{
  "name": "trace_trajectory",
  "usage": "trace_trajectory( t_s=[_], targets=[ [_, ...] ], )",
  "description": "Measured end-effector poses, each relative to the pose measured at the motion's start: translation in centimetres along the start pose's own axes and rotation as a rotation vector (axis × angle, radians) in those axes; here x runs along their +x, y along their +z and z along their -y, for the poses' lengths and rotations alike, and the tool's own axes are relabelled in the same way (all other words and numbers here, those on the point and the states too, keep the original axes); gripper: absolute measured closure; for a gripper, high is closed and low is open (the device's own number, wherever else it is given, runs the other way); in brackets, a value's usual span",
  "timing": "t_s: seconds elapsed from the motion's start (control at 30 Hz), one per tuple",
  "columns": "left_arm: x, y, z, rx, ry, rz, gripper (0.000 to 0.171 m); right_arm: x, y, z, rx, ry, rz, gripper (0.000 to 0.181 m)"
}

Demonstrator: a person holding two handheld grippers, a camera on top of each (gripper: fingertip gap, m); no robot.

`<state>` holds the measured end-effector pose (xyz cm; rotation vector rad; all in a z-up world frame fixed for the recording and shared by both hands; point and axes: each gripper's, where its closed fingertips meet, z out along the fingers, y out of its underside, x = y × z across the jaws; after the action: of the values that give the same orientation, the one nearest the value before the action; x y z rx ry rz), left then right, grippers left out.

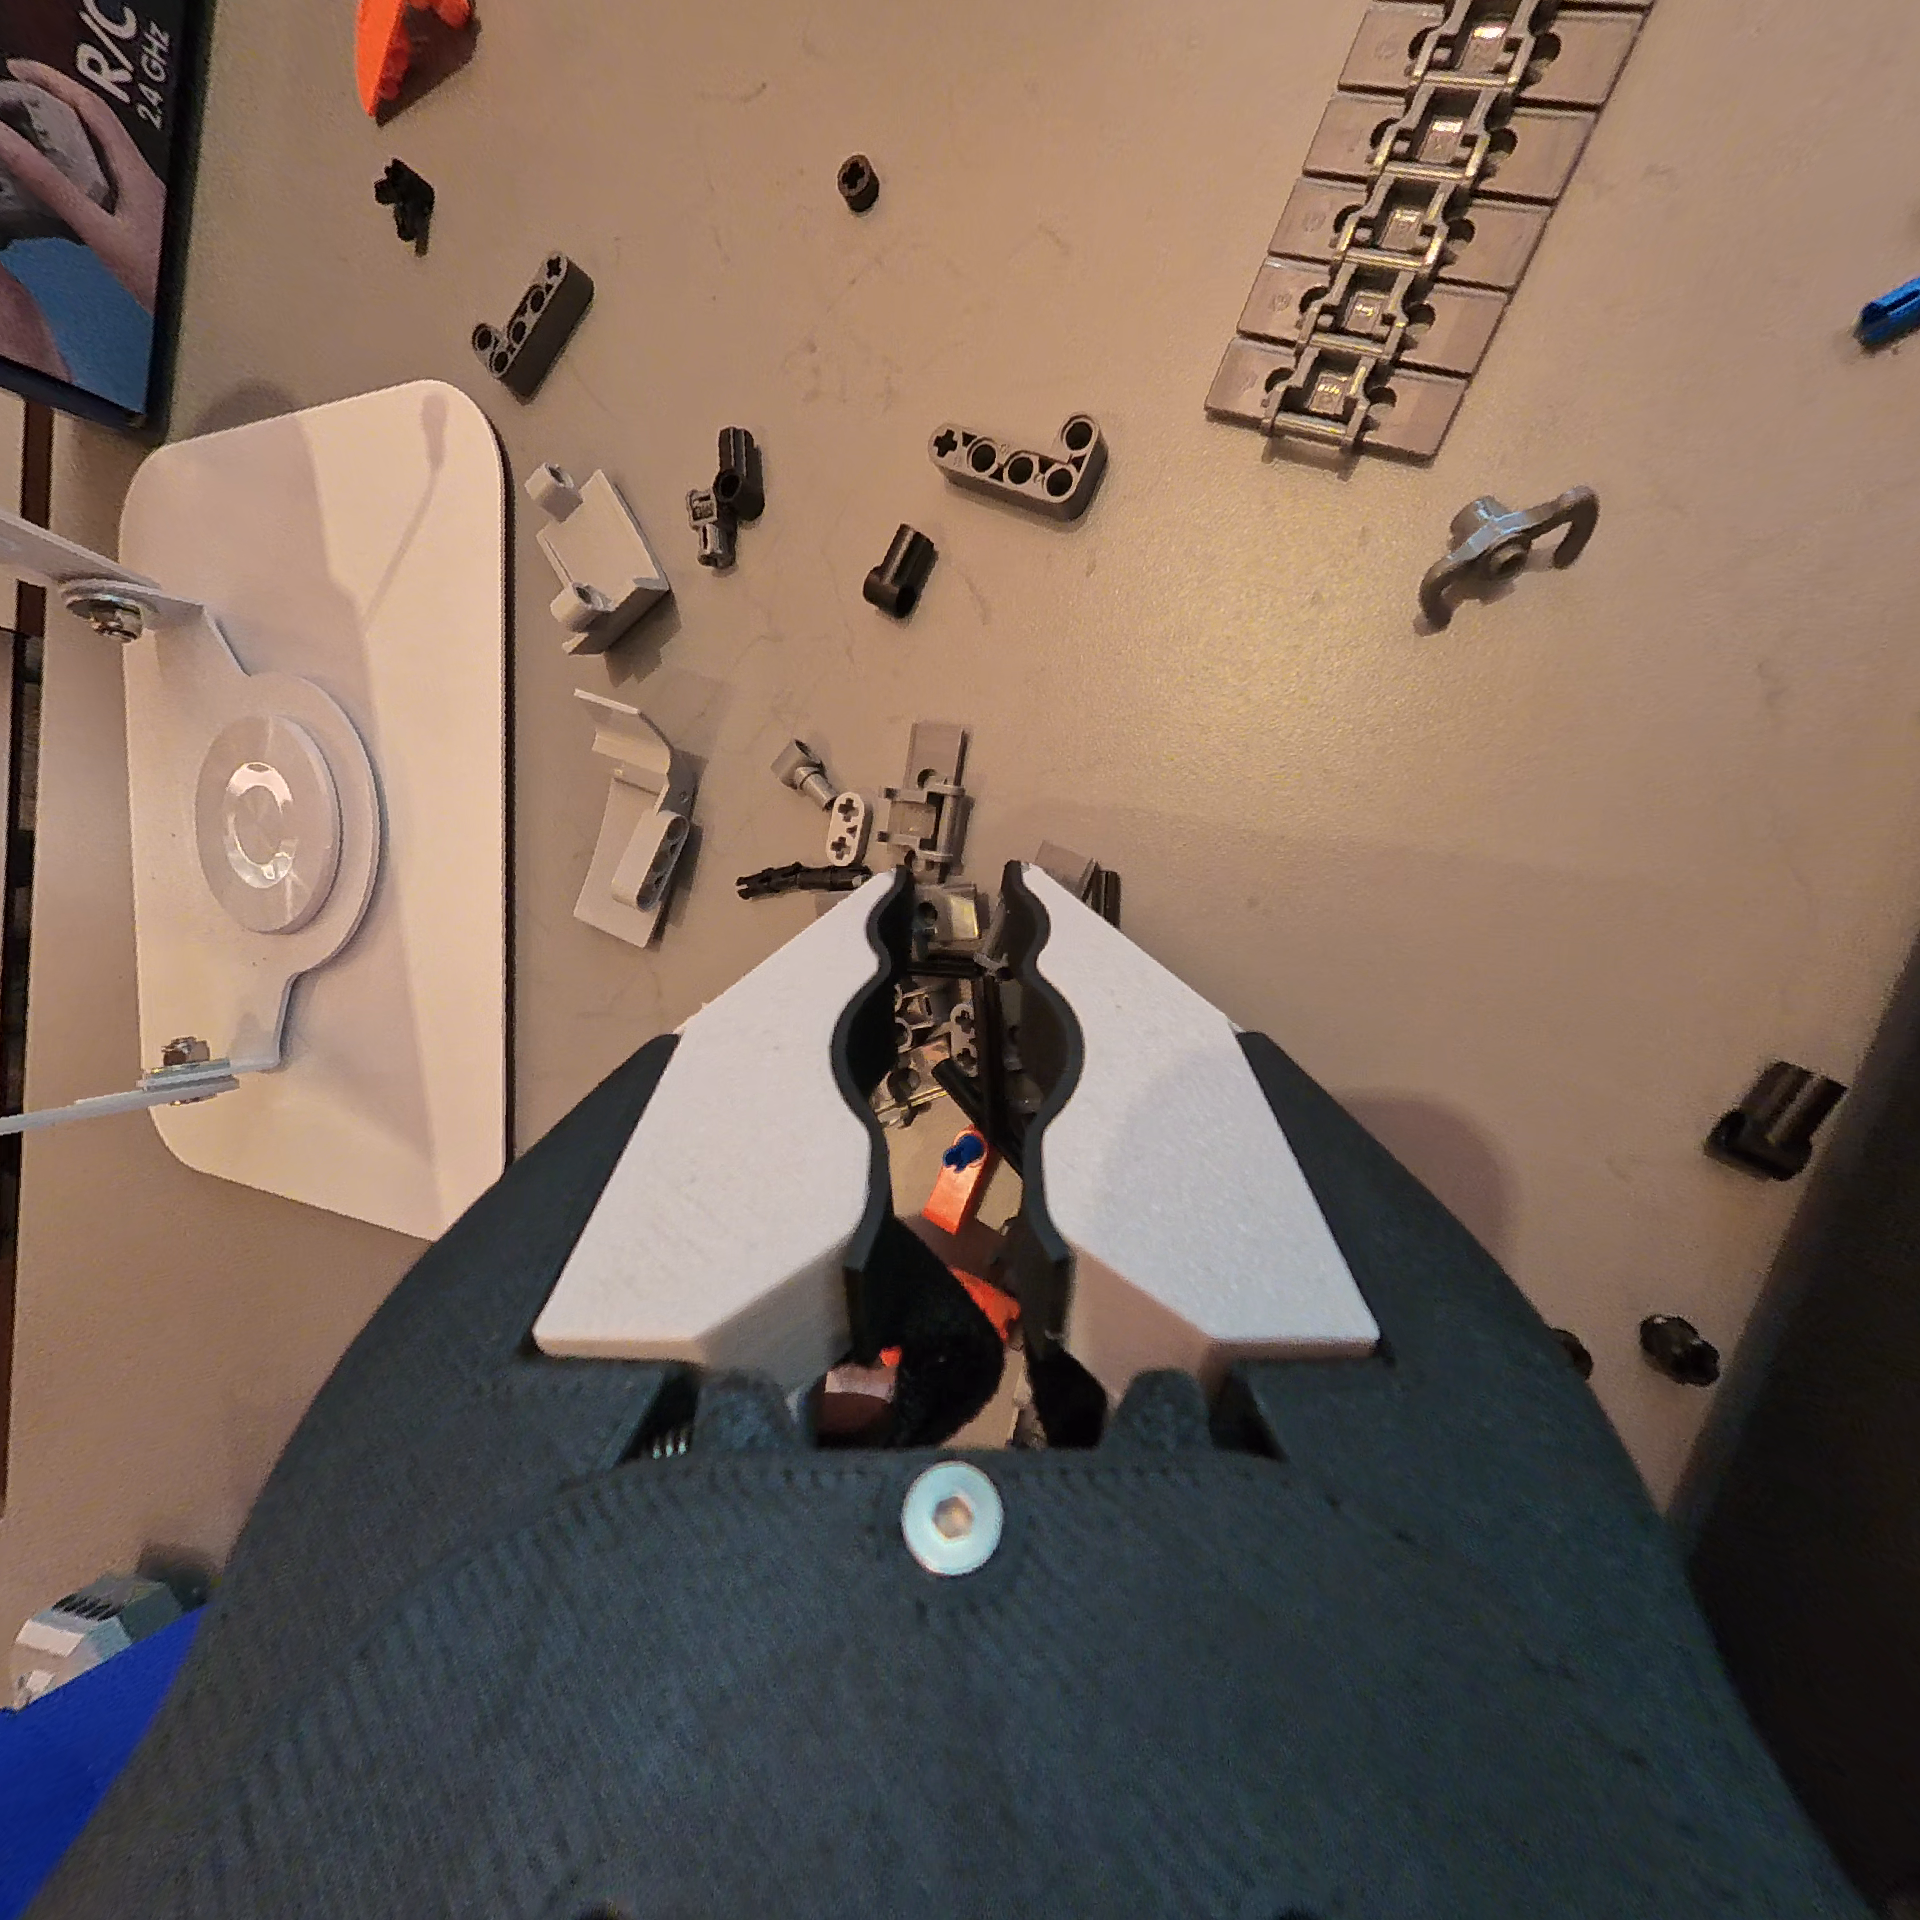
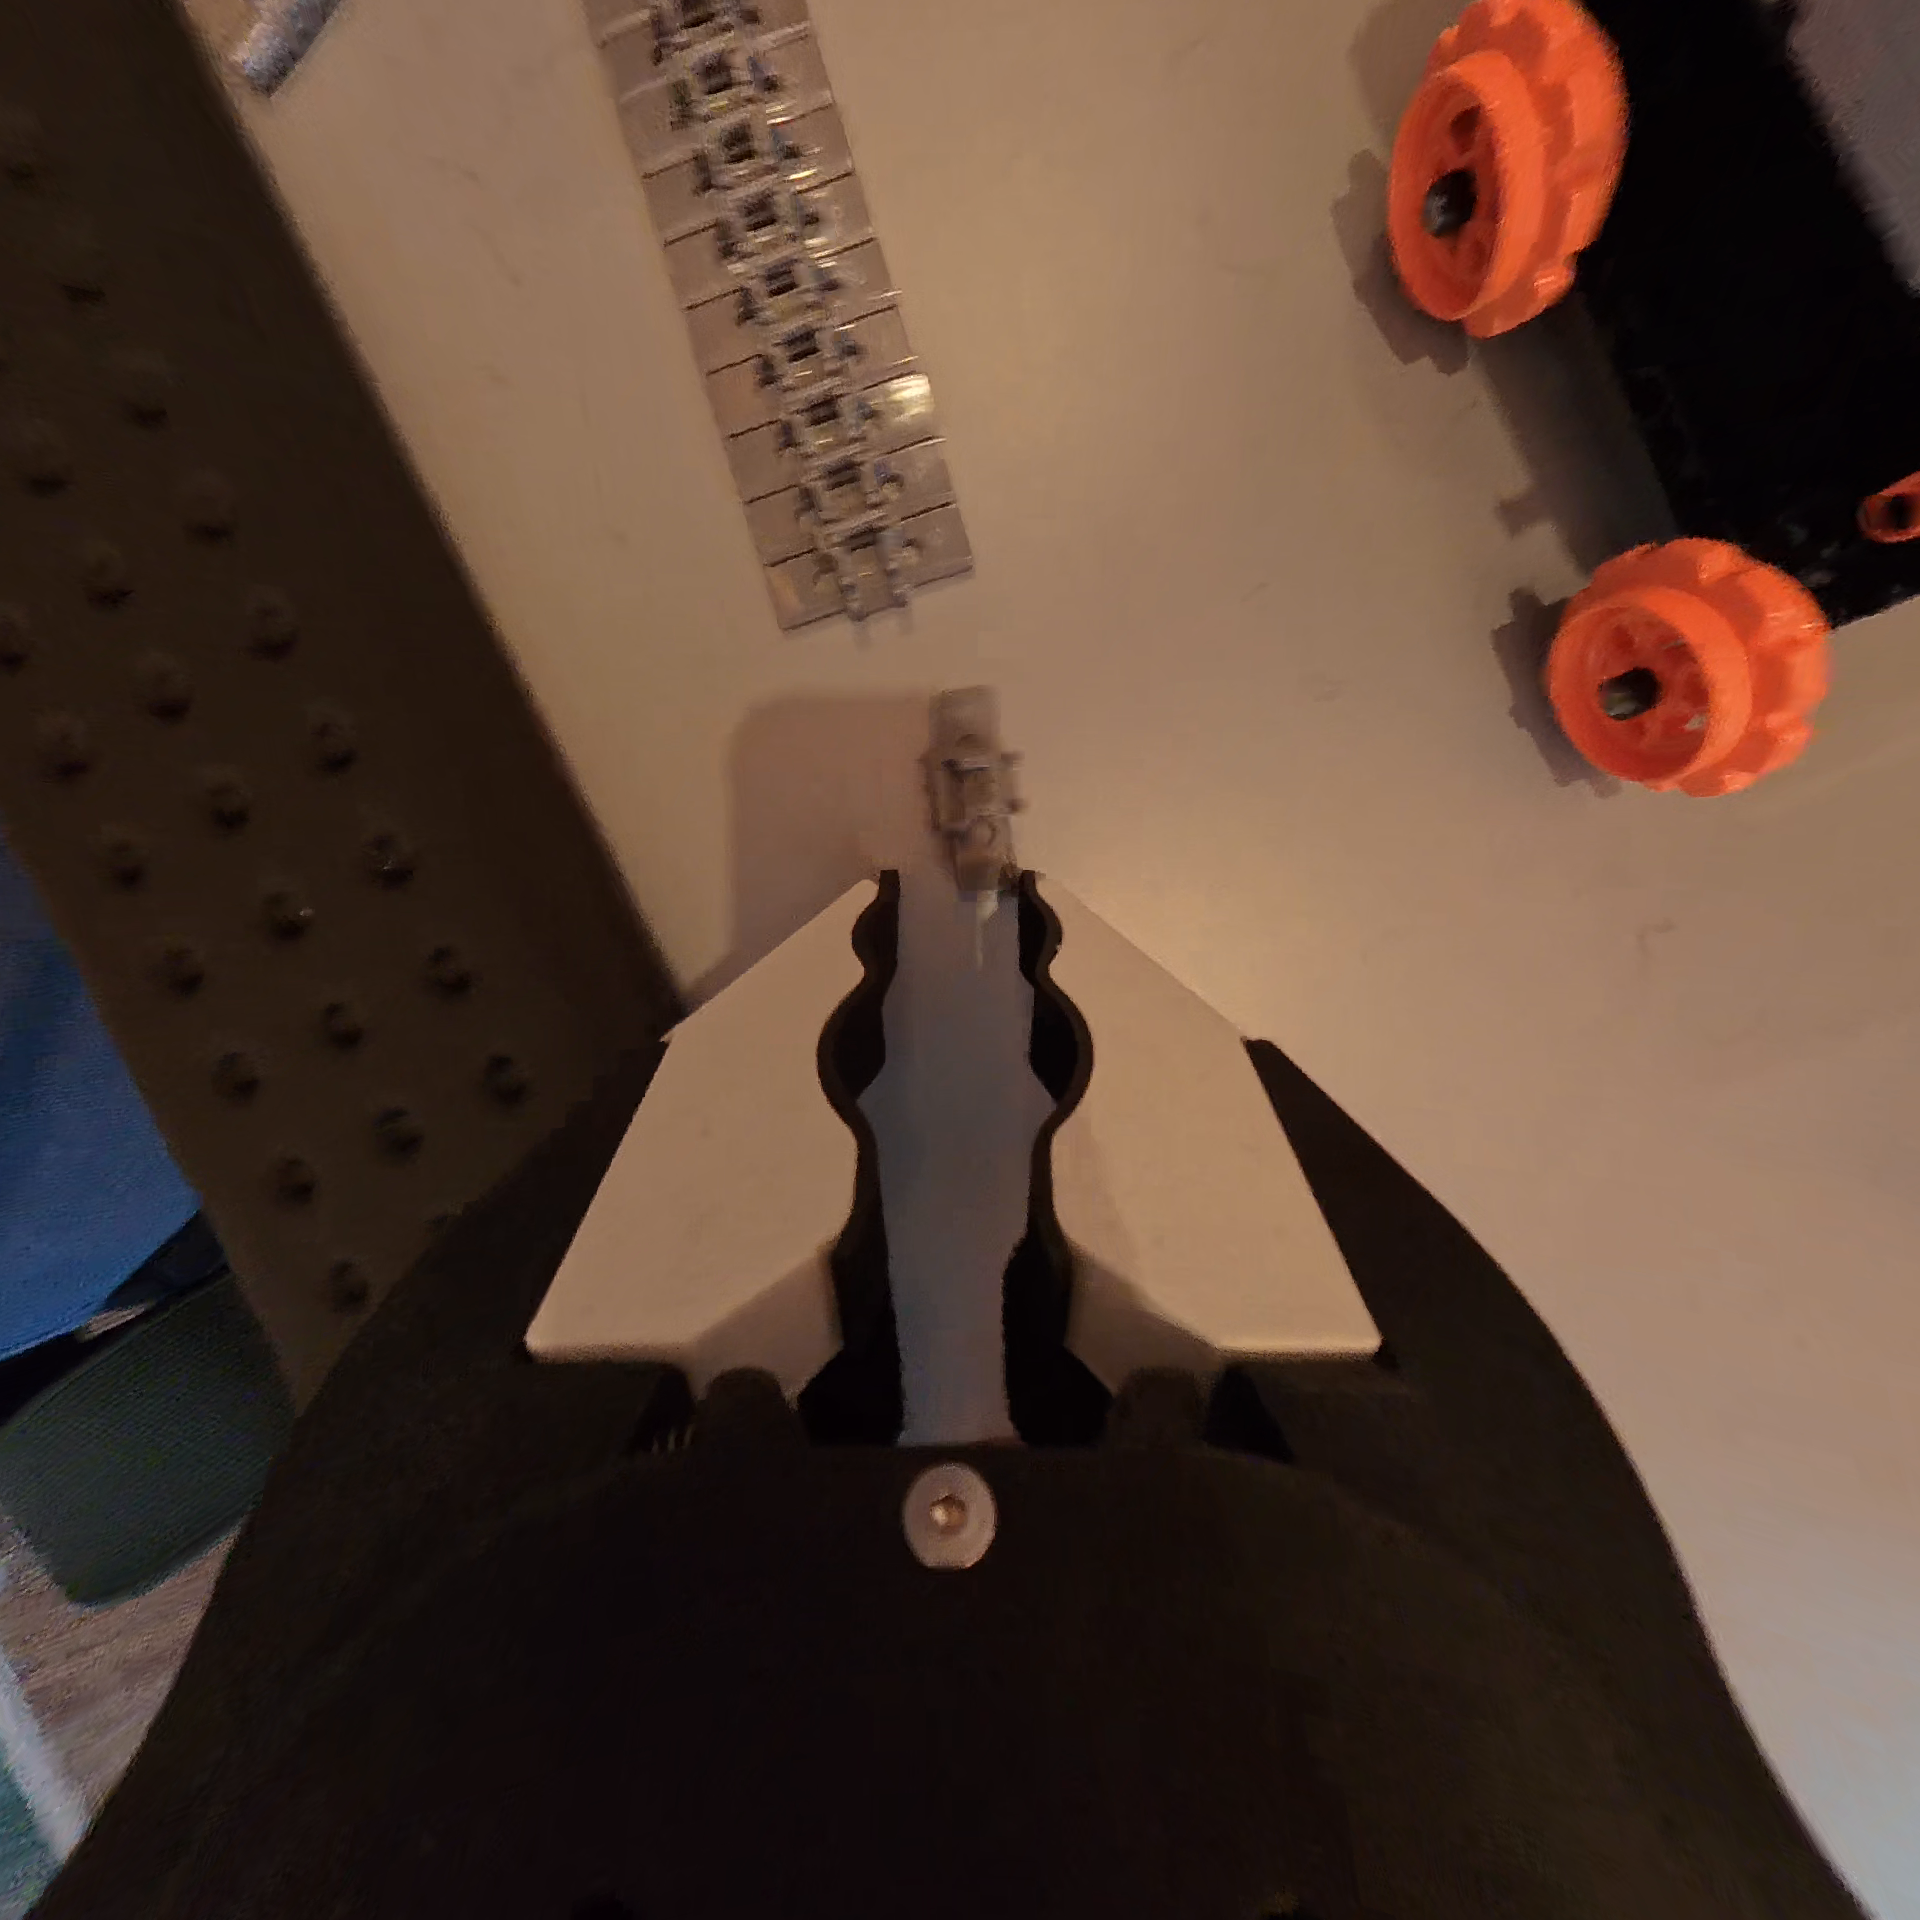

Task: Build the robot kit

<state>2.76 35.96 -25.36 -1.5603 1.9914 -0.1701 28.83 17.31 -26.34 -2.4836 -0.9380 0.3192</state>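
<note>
- Your left gripper, fingers narrowly parted, hangs over a heap of small parts. Whether it pinches any is unclear, and a nudge could scatter them.
- Your right gripper, slightly spread, has a single track link at its right fingertip, near the track strip. The grip is unclear, so the link may slip.

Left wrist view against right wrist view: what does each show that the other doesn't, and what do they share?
Only the left wrist view shows the white stand base, the light grey L-shaped beam and the heap of small grey and black parts under the left gripper. Only the right wrist view shows two orange toothed wheels and the single grey track link ahead of the right gripper. Both show a grey linked track strip on the tan tabletop.
</note>
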Motion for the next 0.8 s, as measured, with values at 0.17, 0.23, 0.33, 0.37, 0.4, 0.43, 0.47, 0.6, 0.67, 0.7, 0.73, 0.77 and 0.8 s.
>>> trace_trajectory(
  t_s=[0.17,0.23,0.33,0.37,0.4,0.43,0.47,0.6,0.67,0.7,0.73,0.77,0.8],
  targets=[
    [0.1,0.1,0.0,-0.003,0.001,-0.008,0.155,-3.7,-1.0,0.6,0.054,-0.019,0.146,0.162],
    [0.2,0.2,0.0,-0.006,0.003,-0.010,0.156,-2.5,-1.3,0.5,0.059,-0.037,0.069,0.162],
    [0.2,0.2,0.0,-0.008,0.003,-0.010,0.156,-1.5,-0.7,-0.2,0.021,-0.018,0.040,0.159],
    [0.2,0.2,0.1,-0.008,0.003,-0.009,0.156,-1.7,-0.3,-0.4,0.013,-0.018,0.053,0.159],
    [0.2,0.2,0.1,-0.007,0.002,-0.010,0.156,-2.0,-0.1,-0.1,0.021,-0.024,0.059,0.162],
    [0.2,0.2,0.1,-0.007,0.000,-0.010,0.156,-2.4,0.1,0.2,0.028,-0.031,0.074,0.161],
    [0.2,0.2,0.1,-0.007,0.000,-0.010,0.156,-3.0,0.2,0.4,0.035,-0.046,0.097,0.161],
    [0.2,0.3,0.1,-0.005,0.001,-0.011,0.157,-3.2,-0.2,1.3,0.083,-0.105,0.079,0.165],
    [0.2,0.3,0.2,-0.004,0.000,-0.013,0.157,-2.0,-1.1,2.0,0.139,-0.103,0.028,0.167],
    [0.2,0.3,0.2,-0.004,0.000,-0.013,0.157,-1.4,-1.4,2.4,0.161,-0.103,0.002,0.167],
    [0.2,0.3,0.2,-0.004,0.000,-0.013,0.157,-1.1,-1.3,2.5,0.162,-0.104,-0.012,0.165],
    [0.2,0.4,0.2,-0.004,-0.001,-0.013,0.157,-1.0,-1.1,2.3,0.140,-0.104,-0.023,0.161],
    [0.2,0.4,0.2,-0.004,-0.002,-0.012,0.157,-0.8,-0.7,2.1,0.117,-0.111,-0.045,0.160]
  ],
)
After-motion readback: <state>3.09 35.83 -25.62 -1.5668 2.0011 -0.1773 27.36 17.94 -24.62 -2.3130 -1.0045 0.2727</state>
